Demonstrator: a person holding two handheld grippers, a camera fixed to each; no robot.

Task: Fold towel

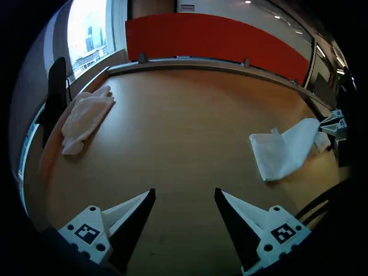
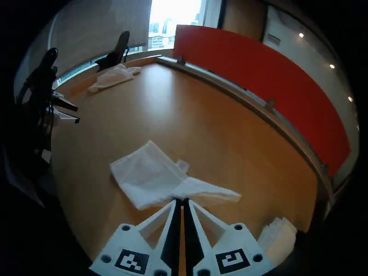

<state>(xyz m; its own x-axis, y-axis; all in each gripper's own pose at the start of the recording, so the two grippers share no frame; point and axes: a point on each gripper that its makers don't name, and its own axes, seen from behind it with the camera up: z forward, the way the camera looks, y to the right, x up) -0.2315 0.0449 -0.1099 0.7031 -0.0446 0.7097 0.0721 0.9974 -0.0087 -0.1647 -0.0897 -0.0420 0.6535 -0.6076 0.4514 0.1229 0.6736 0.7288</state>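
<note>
Hovering wide open in the left gripper view, the left tongs (image 1: 184, 192) hold nothing; the towel (image 1: 280, 154) lies to the right on the bench (image 1: 184, 115). In the right gripper view, the right tongs (image 2: 183, 201) pinch its edge, hiding that bit.

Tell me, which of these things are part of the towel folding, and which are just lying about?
In use: white cloth towel; right gripper, pinching its corner; left gripper, open.
Lying about: crumpled cream cloth heap; stack of white cloths; black chair; red partition panel.
</note>
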